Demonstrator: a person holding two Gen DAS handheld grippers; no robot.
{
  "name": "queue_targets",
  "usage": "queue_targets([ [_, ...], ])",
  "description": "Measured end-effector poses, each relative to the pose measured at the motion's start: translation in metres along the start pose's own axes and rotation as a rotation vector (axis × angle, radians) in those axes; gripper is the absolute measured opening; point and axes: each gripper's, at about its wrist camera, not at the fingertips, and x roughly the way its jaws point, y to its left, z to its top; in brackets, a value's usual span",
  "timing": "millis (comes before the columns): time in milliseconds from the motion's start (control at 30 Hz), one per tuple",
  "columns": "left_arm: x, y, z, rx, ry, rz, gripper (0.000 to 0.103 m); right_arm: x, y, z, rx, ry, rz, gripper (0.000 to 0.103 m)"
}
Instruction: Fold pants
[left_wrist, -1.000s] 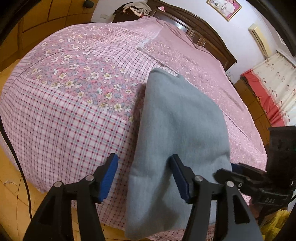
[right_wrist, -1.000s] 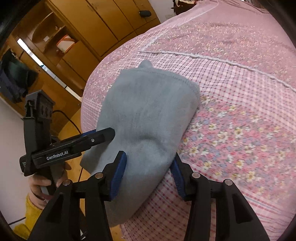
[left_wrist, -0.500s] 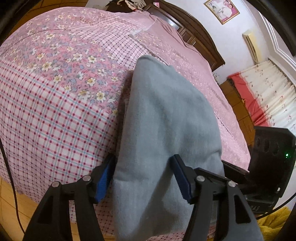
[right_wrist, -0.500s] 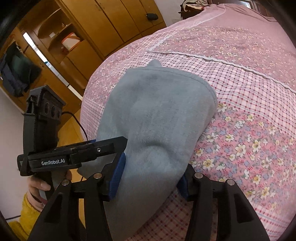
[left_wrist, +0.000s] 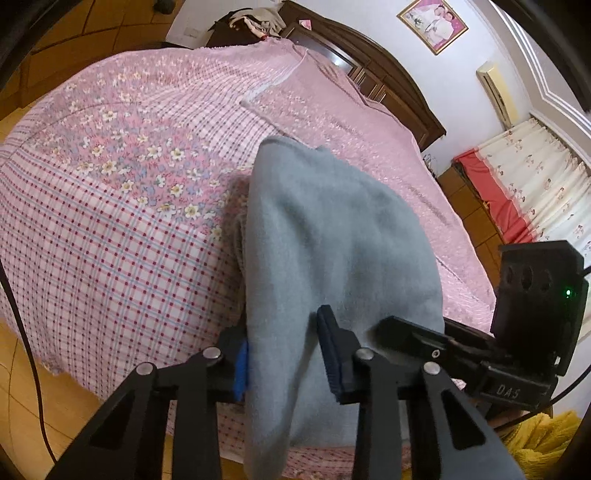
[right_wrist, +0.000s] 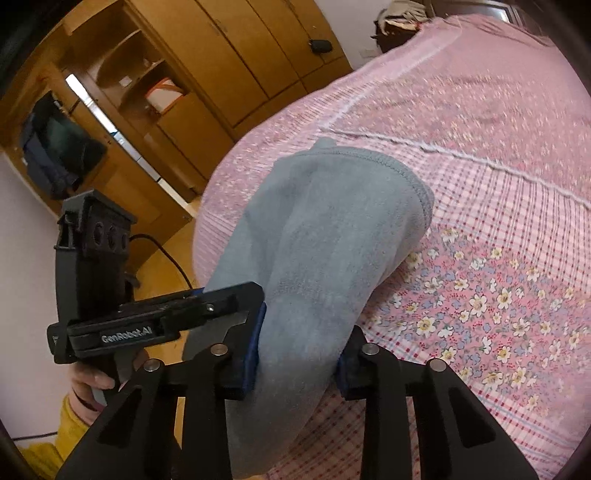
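The grey-blue pants (left_wrist: 332, 236) lie folded lengthwise on the pink bed cover (left_wrist: 110, 229), their near end hanging over the bed's edge. My left gripper (left_wrist: 286, 360) straddles the left part of that near end. Its jaws are closing and the blue pads press into the cloth. In the right wrist view my right gripper (right_wrist: 301, 354) is closing on the right part of the pants (right_wrist: 325, 236), with both pads against the fabric. The right gripper's black housing (left_wrist: 532, 295) shows beside the left one.
The bed's dark wooden headboard (left_wrist: 388, 74) is far back. A wooden wardrobe (right_wrist: 207, 74) stands to the left of the bed, and a black cable (right_wrist: 173, 266) runs over the wooden floor. A hand in a yellow sleeve (right_wrist: 88, 384) holds the left gripper's handle.
Both grippers were wide open around the pants' near end; now both pairs of jaws have narrowed onto the cloth. The near end is bunched between the pads.
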Motion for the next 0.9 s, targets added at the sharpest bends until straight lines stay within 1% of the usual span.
queue_targets([
  [67, -0.009, -0.011, -0.01, 0.01, -0.001, 0.006, 0.032, -0.01, 0.003, 0.001, -0.006, -0.016, 0.01, 0.032],
  [167, -0.013, -0.024, -0.013, 0.019, -0.003, 0.0, 0.032, -0.026, 0.0, 0.004, -0.004, -0.035, 0.014, 0.032],
  [300, -0.018, -0.049, -0.014, 0.041, -0.014, -0.013, 0.031, -0.046, -0.013, 0.005, 0.018, -0.036, 0.038, 0.032],
  [433, -0.006, -0.066, -0.013, 0.063, 0.006, -0.026, 0.031, -0.051, -0.032, 0.004, 0.024, -0.019, 0.027, 0.032],
  [500, 0.004, -0.07, -0.013, 0.061, 0.023, -0.011, 0.031, -0.045, -0.045, 0.001, 0.065, 0.004, 0.017, 0.032],
  [600, 0.018, -0.075, -0.012, 0.068, 0.043, 0.038, 0.035, -0.037, -0.059, -0.004, 0.109, 0.025, 0.011, 0.033],
  [733, 0.029, -0.077, -0.012, 0.083, 0.056, 0.078, 0.046, -0.034, -0.07, -0.009, 0.129, 0.033, 0.022, 0.034],
  [833, 0.036, -0.073, -0.011, 0.068, 0.065, 0.077, 0.05, -0.032, -0.071, -0.012, 0.119, 0.032, 0.014, 0.034],
  [900, 0.04, -0.07, -0.011, 0.049, 0.064, 0.068, 0.051, -0.032, -0.071, -0.013, 0.116, 0.025, 0.016, 0.034],
])
